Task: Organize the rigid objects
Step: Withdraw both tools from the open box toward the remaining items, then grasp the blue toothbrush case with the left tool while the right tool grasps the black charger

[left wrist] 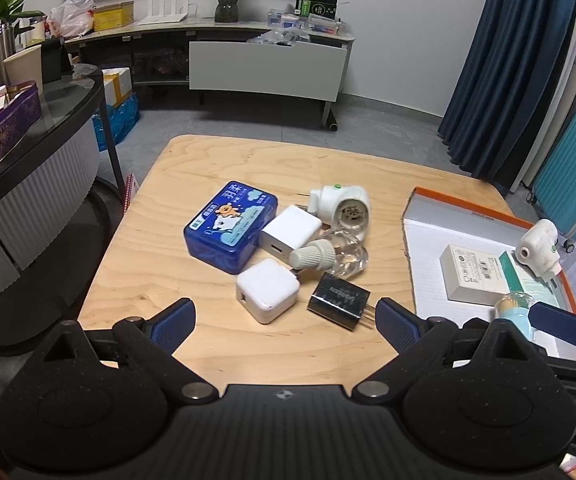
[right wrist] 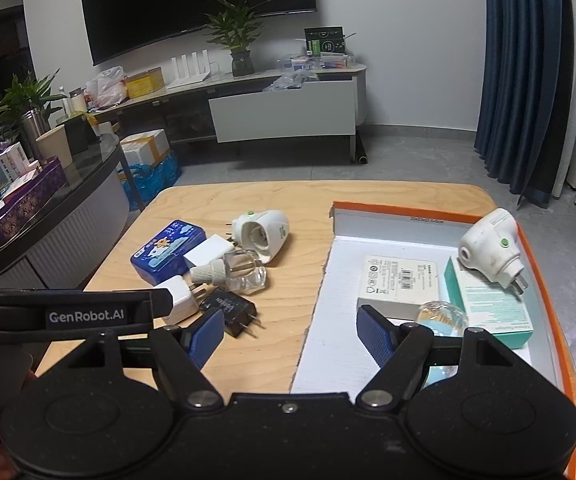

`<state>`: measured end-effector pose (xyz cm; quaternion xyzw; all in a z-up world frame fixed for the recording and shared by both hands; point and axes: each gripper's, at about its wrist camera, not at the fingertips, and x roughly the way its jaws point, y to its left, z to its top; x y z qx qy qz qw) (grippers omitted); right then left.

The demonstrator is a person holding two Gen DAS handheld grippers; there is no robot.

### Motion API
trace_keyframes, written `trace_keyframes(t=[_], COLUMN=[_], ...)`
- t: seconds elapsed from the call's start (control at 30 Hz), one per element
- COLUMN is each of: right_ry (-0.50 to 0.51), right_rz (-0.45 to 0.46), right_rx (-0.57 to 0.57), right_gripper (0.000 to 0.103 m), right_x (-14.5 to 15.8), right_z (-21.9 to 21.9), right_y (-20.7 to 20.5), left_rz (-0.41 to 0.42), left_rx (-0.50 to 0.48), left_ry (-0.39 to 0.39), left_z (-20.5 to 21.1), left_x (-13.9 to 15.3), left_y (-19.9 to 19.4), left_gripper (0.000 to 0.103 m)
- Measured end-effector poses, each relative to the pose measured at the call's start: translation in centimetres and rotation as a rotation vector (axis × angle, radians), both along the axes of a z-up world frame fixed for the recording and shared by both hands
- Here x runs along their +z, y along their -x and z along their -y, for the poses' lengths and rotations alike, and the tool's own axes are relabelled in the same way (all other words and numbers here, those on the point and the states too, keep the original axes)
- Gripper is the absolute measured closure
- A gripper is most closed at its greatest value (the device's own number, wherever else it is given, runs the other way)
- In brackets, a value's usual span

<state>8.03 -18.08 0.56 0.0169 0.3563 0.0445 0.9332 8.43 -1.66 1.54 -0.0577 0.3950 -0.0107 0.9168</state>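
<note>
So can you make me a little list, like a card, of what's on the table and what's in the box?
table: wooden table
loose pile: blue tin, two white chargers, black charger, clear bottle, white plug-in
box: orange-edged box
inside box: white plug-in, white carton, green carton, small bottle
left gripper: open, empty
right gripper: open, empty

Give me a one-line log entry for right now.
left gripper: open, empty | right gripper: open, empty | orange tray: white plug-in, boxes | wooden table: blue tin, chargers unsorted
</note>
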Motion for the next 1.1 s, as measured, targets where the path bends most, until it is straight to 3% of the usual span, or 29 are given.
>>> trace_keyframes(t=[0.77, 1.1], right_ry=[-0.004, -0.009], right_rz=[-0.033, -0.053], right_rx=[0.050, 0.048], right_gripper=[0.016, 0.016], right_x=[-1.9, -2.7], right_z=[-2.0, -1.5], right_y=[-1.3, -1.7], left_rz=[-0.012, -0.024], left_rx=[0.050, 0.034], left_ry=[0.020, -0.079], left_z=[-3.5, -5.4], left_x=[-1.4, -3.3], left_y=[-1.1, -5.8], left_gripper=[0.003, 0.003])
